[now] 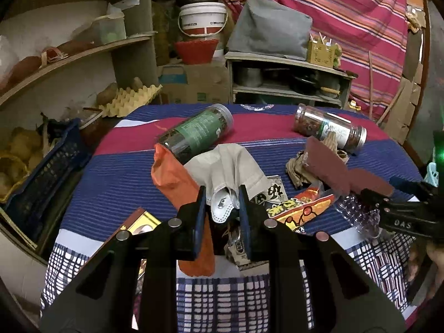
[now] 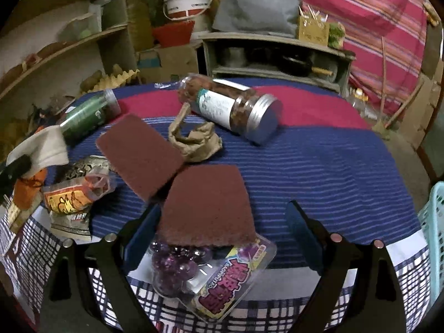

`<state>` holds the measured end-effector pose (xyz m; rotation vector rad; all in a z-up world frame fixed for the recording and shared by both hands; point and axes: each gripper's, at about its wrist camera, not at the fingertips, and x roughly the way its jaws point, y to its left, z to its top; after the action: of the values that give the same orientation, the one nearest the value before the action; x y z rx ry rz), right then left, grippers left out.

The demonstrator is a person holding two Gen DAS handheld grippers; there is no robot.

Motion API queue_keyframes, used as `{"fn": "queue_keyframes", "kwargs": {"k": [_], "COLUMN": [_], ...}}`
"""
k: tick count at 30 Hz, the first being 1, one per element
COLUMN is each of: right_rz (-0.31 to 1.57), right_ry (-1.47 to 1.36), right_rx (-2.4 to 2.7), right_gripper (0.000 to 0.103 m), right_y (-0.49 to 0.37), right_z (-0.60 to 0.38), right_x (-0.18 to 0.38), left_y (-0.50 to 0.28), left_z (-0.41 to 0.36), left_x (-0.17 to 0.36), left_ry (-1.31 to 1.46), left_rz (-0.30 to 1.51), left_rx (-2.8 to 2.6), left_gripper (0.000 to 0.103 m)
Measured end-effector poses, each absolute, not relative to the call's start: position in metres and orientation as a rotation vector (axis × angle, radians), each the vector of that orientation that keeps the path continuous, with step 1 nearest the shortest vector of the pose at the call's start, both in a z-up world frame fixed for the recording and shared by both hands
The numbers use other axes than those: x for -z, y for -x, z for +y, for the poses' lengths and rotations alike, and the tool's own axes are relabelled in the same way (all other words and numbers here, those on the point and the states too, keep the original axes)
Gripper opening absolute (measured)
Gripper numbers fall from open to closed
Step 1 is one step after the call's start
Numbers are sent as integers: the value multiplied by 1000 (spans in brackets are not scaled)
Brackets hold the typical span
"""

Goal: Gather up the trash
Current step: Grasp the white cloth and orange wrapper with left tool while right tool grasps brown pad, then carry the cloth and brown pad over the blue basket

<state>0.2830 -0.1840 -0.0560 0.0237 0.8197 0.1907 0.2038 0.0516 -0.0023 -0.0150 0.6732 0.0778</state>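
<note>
Trash litters the striped bench (image 1: 116, 183): a white face mask (image 1: 224, 172) is pinched in the left tool (image 1: 222, 208), with an orange wrapper (image 1: 172, 177) touching its left side. The right tool (image 2: 222, 227) is spread wide around a brown scouring pad (image 2: 208, 202) – only its view shows the grape-candy packet (image 2: 222, 280) beneath, and a turquoise basket (image 2: 435, 222) at right.
</note>
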Motion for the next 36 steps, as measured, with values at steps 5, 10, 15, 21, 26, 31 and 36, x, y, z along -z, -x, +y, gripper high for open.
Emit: {"fn": "queue_keyframes", "kwargs": {"k": [5, 10, 15, 21, 26, 31, 36], "right_rz": [844, 835, 819, 786, 743, 706, 671], "right_ry": [-74, -78, -66, -21, -1, 8, 12], "right_rx": [-239, -253, -218, -176, -166, -148, -114], "right_gripper": [66, 63, 63, 63, 63, 63, 63], "right_y": [-285, -281, -272, -249, -230, -211, -190], "right_z": [-186, -186, -194, -211, -223, -244, -276], "right_x": [60, 59, 51, 32, 11, -2, -12], "left_y": [-197, -193, -187, -175, -165, -159, -156], "left_z": [61, 60, 55, 48, 37, 22, -1], "left_x": [2, -2, -10, -29, -48, -61, -65], "left_ry": [42, 47, 44, 51, 39, 36, 28], "left_rz": [673, 666, 650, 612, 577, 555, 551], "left_rx": [-96, -109, -120, -124, -118, -100, -70], "left_gripper": [21, 21, 21, 21, 21, 21, 21]}}
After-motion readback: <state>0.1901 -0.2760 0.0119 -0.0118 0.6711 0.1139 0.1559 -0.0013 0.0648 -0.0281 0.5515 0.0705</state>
